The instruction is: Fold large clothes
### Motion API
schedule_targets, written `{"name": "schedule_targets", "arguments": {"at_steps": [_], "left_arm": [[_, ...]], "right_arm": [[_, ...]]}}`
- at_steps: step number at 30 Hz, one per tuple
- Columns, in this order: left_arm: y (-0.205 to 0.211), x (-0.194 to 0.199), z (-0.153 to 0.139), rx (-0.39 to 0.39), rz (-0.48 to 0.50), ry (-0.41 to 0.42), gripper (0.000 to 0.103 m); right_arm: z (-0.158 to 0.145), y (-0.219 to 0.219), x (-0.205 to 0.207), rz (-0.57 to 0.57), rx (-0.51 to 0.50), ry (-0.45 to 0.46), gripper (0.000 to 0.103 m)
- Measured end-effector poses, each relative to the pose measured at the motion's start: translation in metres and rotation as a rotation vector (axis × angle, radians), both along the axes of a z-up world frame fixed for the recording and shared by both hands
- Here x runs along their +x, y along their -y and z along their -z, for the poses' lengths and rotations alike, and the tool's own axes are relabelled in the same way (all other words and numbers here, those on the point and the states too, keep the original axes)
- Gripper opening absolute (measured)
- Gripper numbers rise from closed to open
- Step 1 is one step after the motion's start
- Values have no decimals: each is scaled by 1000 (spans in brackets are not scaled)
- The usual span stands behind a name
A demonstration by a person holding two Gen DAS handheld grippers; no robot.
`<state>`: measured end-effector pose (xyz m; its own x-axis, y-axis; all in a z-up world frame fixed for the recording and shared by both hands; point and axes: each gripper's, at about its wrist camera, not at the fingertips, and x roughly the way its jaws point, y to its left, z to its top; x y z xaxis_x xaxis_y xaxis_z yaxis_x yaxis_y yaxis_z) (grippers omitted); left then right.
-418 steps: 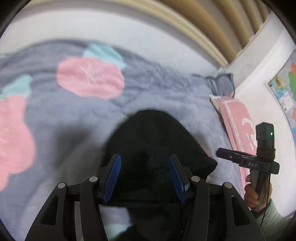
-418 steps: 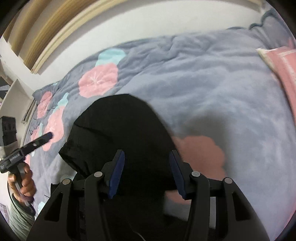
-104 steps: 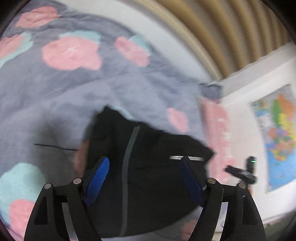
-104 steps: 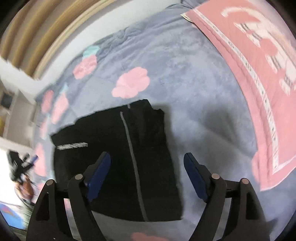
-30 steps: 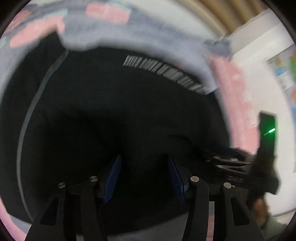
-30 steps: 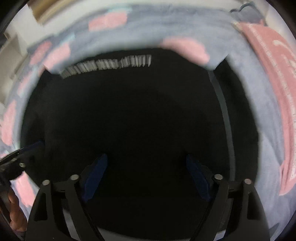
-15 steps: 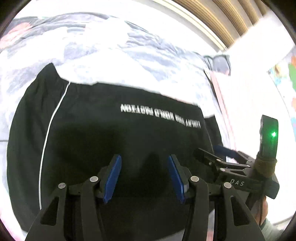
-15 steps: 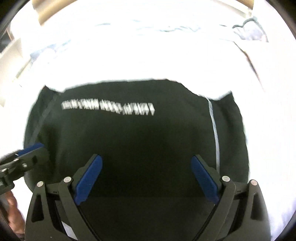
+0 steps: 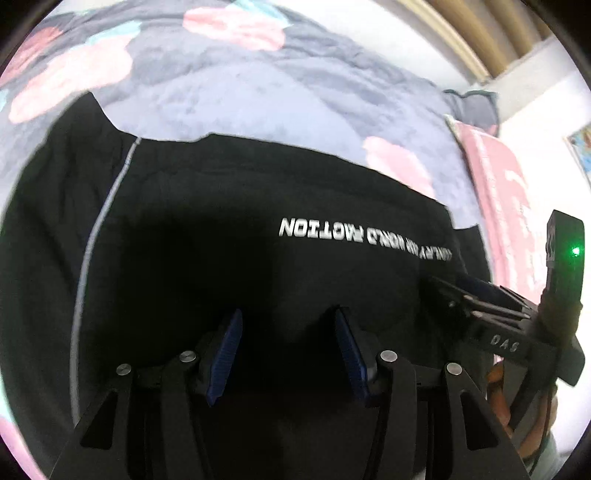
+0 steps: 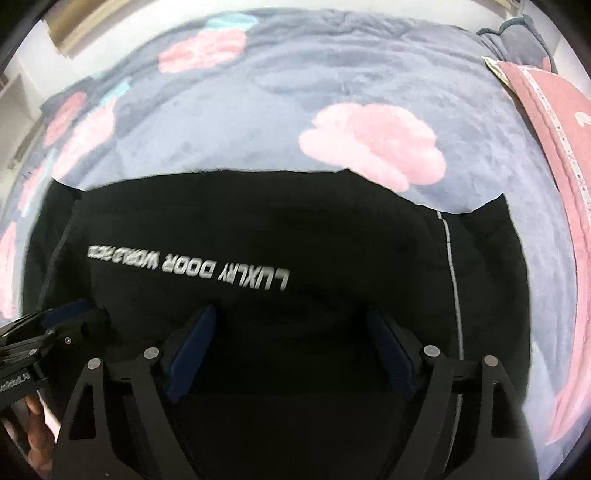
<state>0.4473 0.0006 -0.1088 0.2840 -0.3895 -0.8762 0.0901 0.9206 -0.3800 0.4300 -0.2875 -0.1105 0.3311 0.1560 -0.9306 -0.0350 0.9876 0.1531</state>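
A black garment (image 9: pixel 207 236) with white lettering and a grey side stripe lies spread flat on the bed; it also fills the lower half of the right wrist view (image 10: pixel 295 240). My left gripper (image 9: pixel 286 325) is open low over the garment's near part, with nothing between its blue pads. My right gripper (image 10: pixel 291 325) is open wider, also over the near part, empty. Each gripper shows in the other's view: the right one at the garment's right side (image 9: pixel 491 306), the left one at its left side (image 10: pixel 55 325).
The bed is covered by a grey-blue blanket (image 10: pixel 295 96) with pink and teal flower patches. A pink blanket (image 10: pixel 554 122) lies on the right. A white wall and beige slats (image 9: pixel 480 33) run behind the bed.
Both grippers have drawn back and up slightly from the garment; the far blanket shows more. The right gripper's jaws have narrowed a little. The garment lies as before.
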Motion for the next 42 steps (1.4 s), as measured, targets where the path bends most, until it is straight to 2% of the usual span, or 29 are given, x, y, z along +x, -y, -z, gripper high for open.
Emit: {"name": "schedule_targets", "arguments": {"at_steps": [3,6,7,9,11,13,16,19,22,25,27,29,31,32,34,36,37,42], "left_arm": [[-14,-29,-29,-31,43,66,54],[-24,-66,-46,-50,106,109,54],[-24,-74,-44,-45,115,102,54],[-24,-82,-21,-32,101,24,54],[-13,-78,7,5,60,-49,53],[-15,-78,32,15,19,-80,53],[-14,-73,28,15,-27,-97,54],[-20,-81,2,50,4,-39,54],[-40,-88,-28,39,-18,28,54],[-72,-100,-57,32,-87,82,54],[-92,-105,-70,61,-135,111,54],[-114,-104,-83,123,-182,153,54],[-142,-102,-88,170,-200,191,57],[-139,-100,-89,185,-209,205,59],[-153,-95,-92,183,-219,218,65],[-167,-87,-89,175,-236,209,67],[-178,-86,-90,163,-239,202,67],[-168,-51,-48,75,-192,125,67]], "right_arm": [[-27,-2,-36,-50,9,44,85],[-36,-6,-76,-99,19,46,85],[-35,-4,-84,-111,22,37,85],[-21,-11,-99,-118,-14,-4,85],[11,-16,-100,-90,-37,-80,82],[29,-14,-100,-67,-13,-101,83],[25,-14,-95,-50,-23,-112,84],[6,-14,-86,-32,-27,-88,84],[-21,13,-96,35,11,-36,85],[-49,50,-106,145,38,35,85],[-75,81,-112,250,-8,137,85],[-104,106,-111,327,-61,256,88],[-124,125,-108,373,-123,348,96],[-129,133,-111,399,-175,380,100],[-131,143,-105,414,-242,363,100],[-121,158,-94,387,-271,257,100],[-116,164,-90,384,-267,234,100],[-88,181,-74,350,-226,137,100]]}}
